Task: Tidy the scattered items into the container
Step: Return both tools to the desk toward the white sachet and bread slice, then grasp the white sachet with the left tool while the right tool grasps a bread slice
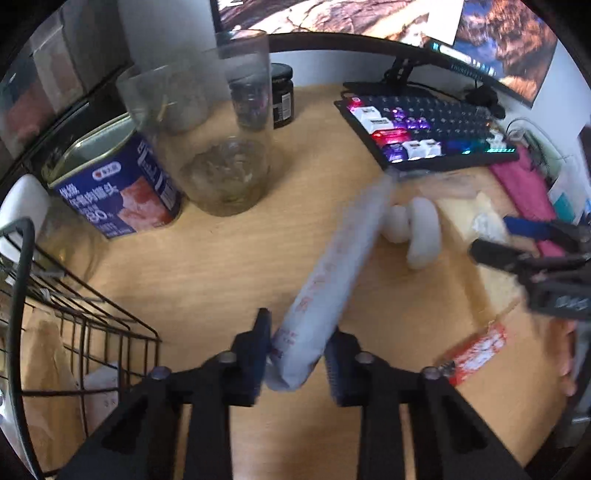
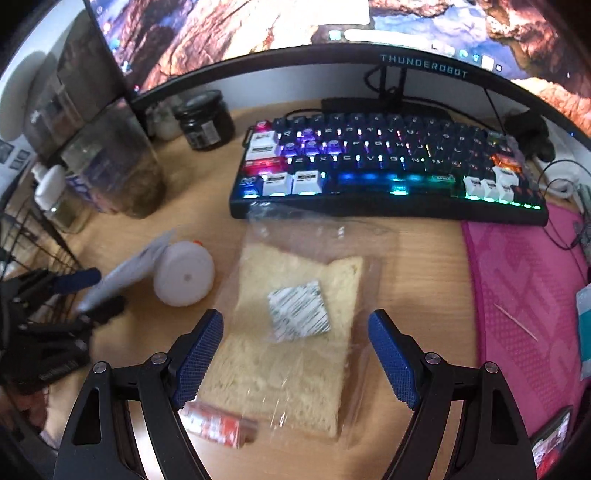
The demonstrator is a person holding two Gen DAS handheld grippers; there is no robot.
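My left gripper (image 1: 297, 354) is shut on a long white sachet with red print (image 1: 332, 277), held above the wooden desk; it also shows in the right wrist view (image 2: 122, 275). A black wire basket (image 1: 74, 325) stands at the lower left with paper items inside. My right gripper (image 2: 295, 354) is open over a bagged slice of bread (image 2: 291, 332) with a small printed packet on it. A small white bottle (image 2: 183, 274) lies left of the bread. A red and white sachet (image 2: 218, 426) lies by the right gripper's left finger.
A blue meat tin (image 1: 118, 184), a clear glass jar (image 1: 218, 147) and a dark jar (image 1: 281, 96) stand at the back left. A lit keyboard (image 2: 388, 166) and monitor (image 2: 295, 33) are behind. A pink mat (image 2: 524, 295) lies at the right.
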